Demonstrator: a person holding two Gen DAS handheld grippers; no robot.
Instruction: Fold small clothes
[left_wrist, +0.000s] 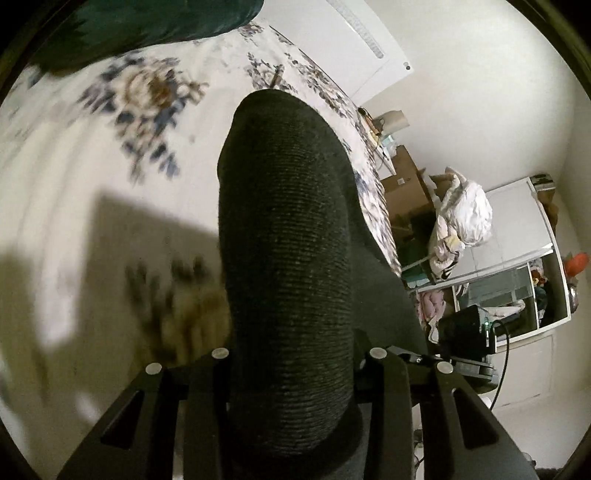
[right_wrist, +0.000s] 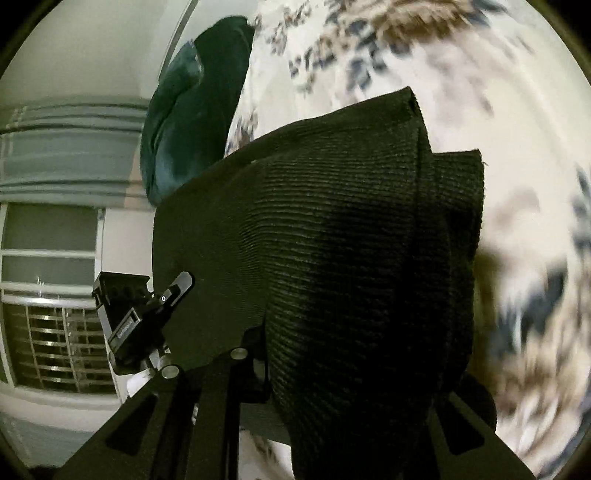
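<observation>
A black ribbed sock (left_wrist: 288, 251) hangs over the floral bedspread (left_wrist: 92, 192). My left gripper (left_wrist: 295, 373) is shut on one end of it; the sock covers the fingertips. In the right wrist view the same black sock (right_wrist: 332, 240) drapes over my right gripper (right_wrist: 347, 373), which is shut on it; its cuff edges (right_wrist: 454, 166) point away over the bedspread (right_wrist: 517, 110). The left gripper's body (right_wrist: 147, 306) shows at the left of that view, close beside the sock.
A dark teal cushion (left_wrist: 147, 29) lies at the far end of the bed, also in the right wrist view (right_wrist: 184, 122). Boxes and a bundle of clothes (left_wrist: 461, 218) stand beside the bed. A window with blinds (right_wrist: 48, 258) is at the left.
</observation>
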